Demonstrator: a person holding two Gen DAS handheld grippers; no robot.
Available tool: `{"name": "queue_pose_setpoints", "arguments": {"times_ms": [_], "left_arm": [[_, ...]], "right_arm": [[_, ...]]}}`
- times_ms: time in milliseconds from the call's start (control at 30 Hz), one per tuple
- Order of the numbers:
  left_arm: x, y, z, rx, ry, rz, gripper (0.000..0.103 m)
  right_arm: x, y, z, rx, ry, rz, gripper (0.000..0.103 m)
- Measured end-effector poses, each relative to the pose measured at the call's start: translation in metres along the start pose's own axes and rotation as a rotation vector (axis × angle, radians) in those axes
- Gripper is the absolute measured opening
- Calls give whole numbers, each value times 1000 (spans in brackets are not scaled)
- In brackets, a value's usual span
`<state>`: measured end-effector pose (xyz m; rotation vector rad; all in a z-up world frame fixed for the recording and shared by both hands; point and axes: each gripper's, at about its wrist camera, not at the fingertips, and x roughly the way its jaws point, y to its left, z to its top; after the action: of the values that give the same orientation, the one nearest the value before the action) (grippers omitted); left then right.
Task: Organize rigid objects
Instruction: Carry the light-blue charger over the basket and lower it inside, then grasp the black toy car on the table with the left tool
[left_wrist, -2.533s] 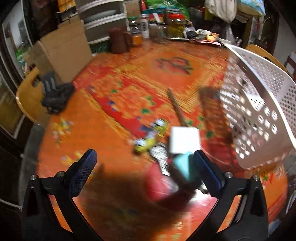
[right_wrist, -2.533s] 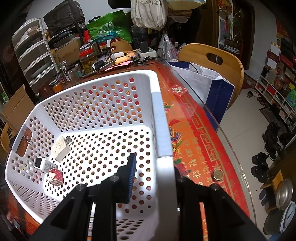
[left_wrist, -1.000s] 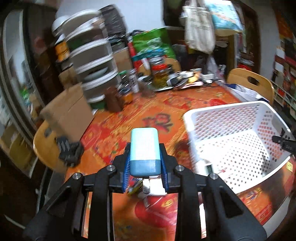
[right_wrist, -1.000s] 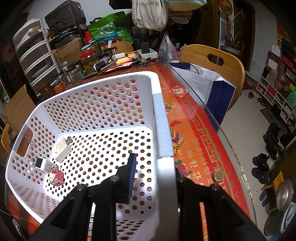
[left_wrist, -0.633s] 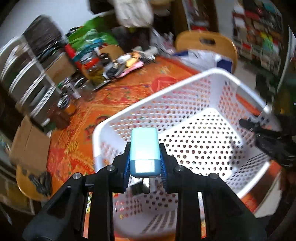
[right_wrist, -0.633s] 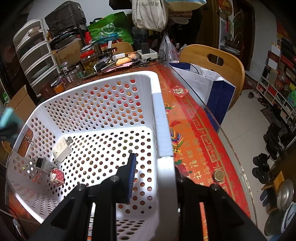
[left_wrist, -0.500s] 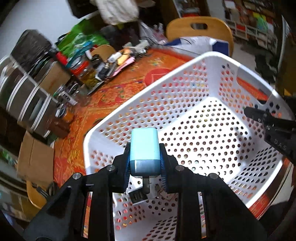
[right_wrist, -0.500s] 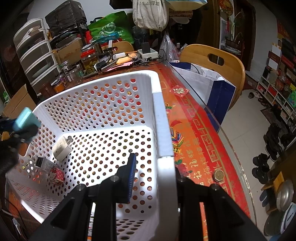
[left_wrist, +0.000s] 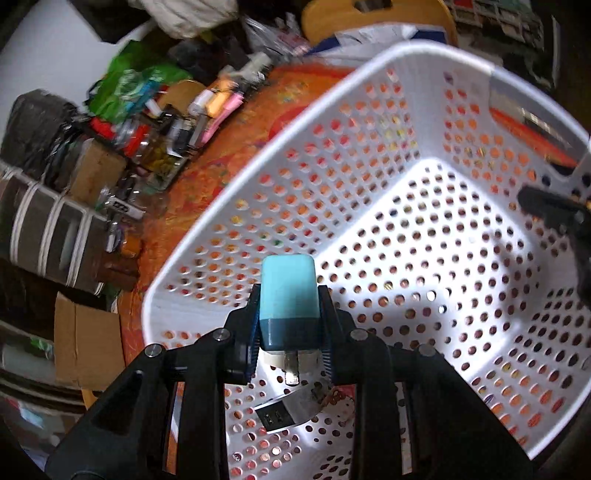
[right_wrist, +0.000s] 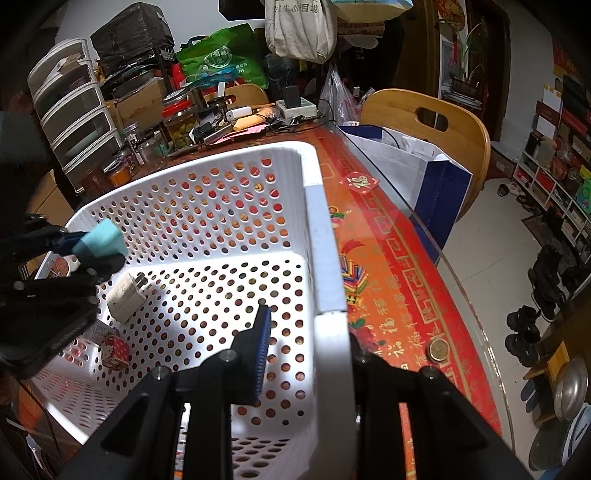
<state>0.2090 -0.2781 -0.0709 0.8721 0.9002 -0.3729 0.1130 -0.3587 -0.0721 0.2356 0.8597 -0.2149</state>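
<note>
Your left gripper (left_wrist: 289, 328) pinches the teal rectangular plug adapter (left_wrist: 288, 295); lower it inside the white perforated plastic basket (left_wrist: 369, 155) before releasing. Right gripper (right_wrist: 306, 350) clamps the rim.

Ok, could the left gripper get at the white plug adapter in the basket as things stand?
Probably not yet: the left gripper is shut on the teal charger. The white plug adapter lies uncovered in the basket just below it.

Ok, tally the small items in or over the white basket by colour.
Teal charger: 1
White chargers: 2 (pronged plug, USB adapter)
Red-pink cartoon cube: 1
Total: 4; three lie in the white basket, the teal one is held over it.
</note>
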Motion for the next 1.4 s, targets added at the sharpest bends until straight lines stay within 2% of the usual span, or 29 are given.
{"name": "queue_pose_setpoints", "arguments": {"times_ms": [133, 300, 500, 533, 567, 633, 700, 733, 800, 900, 933, 967, 1067, 1200, 1267, 1333, 1400], "left_arm": [[19, -11, 2, 64, 46, -1, 25], [25, -19, 3, 94, 69, -6, 25], [28, -15, 2, 80, 88, -55, 28], [27, -14, 1, 85, 80, -67, 36], [24, -13, 1, 85, 61, -64, 50], [13, -5, -2, 59, -4, -29, 65], [-4, 10, -7, 14, -65, 5, 66], [-18, 25, -14, -40, -103, 11, 66], [-46, 56, -33, -140, -171, -14, 70], [-84, 109, -78, -295, -259, 13, 91], [-90, 128, -99, -351, -279, 22, 102], [-90, 143, -120, -402, -284, 18, 103], [-62, 177, -177, -534, -226, -12, 103], [9, 191, -232, -634, -47, 45, 102], [41, 195, -253, -673, 7, 38, 84], [65, 199, -271, -729, 54, -9, 71], [76, 200, -284, -771, 34, -72, 70]], "right_arm": [[-1, -1, -1, 11, -5, 9, 27], [0, -2, -1, 12, -4, 13, 27], [0, -2, -1, 12, -4, 12, 27], [0, -2, -1, 12, -3, 11, 27], [1, -2, -1, 13, -2, 11, 27], [1, -1, -1, 13, -1, 10, 28], [2, -1, -1, 12, 1, 9, 28], [2, 0, -2, 11, 2, 9, 28], [1, 0, -2, 7, 3, 10, 28], [1, 0, -2, 8, 4, 9, 27], [1, 0, -2, 9, 3, 11, 27], [1, 0, -2, 10, 2, 12, 27], [0, 0, -2, 5, 1, 12, 27], [1, 1, 0, 2, 7, 8, 27], [1, 0, 0, 3, 9, 7, 27], [2, 0, -1, 5, 14, 7, 27], [2, 0, -1, 6, 18, 3, 27]]}}
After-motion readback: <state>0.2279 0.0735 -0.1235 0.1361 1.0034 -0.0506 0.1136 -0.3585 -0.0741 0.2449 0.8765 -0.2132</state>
